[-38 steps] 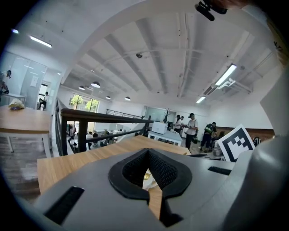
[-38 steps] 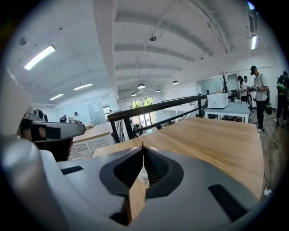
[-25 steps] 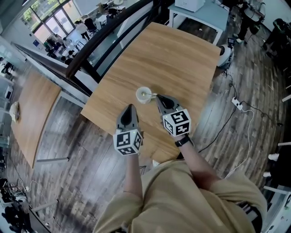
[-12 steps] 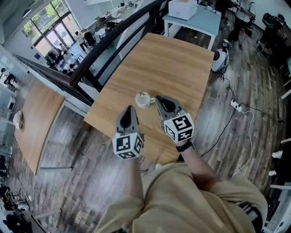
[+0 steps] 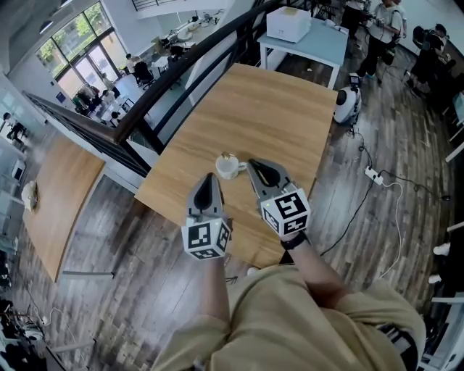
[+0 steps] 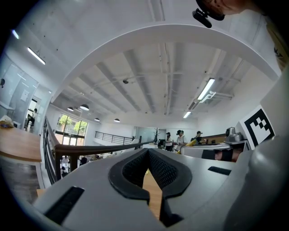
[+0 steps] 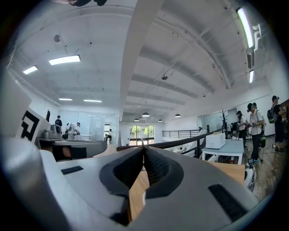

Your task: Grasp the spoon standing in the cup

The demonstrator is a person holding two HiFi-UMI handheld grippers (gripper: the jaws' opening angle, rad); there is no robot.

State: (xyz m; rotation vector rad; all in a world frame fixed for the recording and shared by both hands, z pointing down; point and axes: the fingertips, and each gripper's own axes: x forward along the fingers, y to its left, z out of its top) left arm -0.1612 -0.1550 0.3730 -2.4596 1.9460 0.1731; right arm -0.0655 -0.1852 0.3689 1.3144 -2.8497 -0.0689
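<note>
A small white cup (image 5: pixel 227 169) stands on the wooden table (image 5: pixel 268 101) near its front edge, with a spoon (image 5: pixel 227 156) leaning out of it to the right. My right gripper (image 5: pixel 251 164) has its tips at the cup's right side and is shut on the spoon's handle. In the right gripper view a thin sliver of the spoon (image 7: pixel 142 142) pokes out past the closed right gripper (image 7: pixel 143 149), and a bit of the cup (image 7: pixel 144 197) shows below. My left gripper (image 5: pixel 209 176) is shut and empty, just short of the cup on its near left; its tips (image 6: pixel 147 151) meet.
A dark railing (image 5: pixel 181 69) runs along the table's left side over a drop to a lower floor. A pale blue table (image 5: pixel 319 43) with a white box (image 5: pixel 288 22) stands behind. A white device (image 5: pixel 346 105) and cables (image 5: pixel 377 174) lie on the floor to the right.
The head view has drifted, so the table and cup sit a little lower in frame. Both grippers keep their places by the cup and the right jaws stay shut.
</note>
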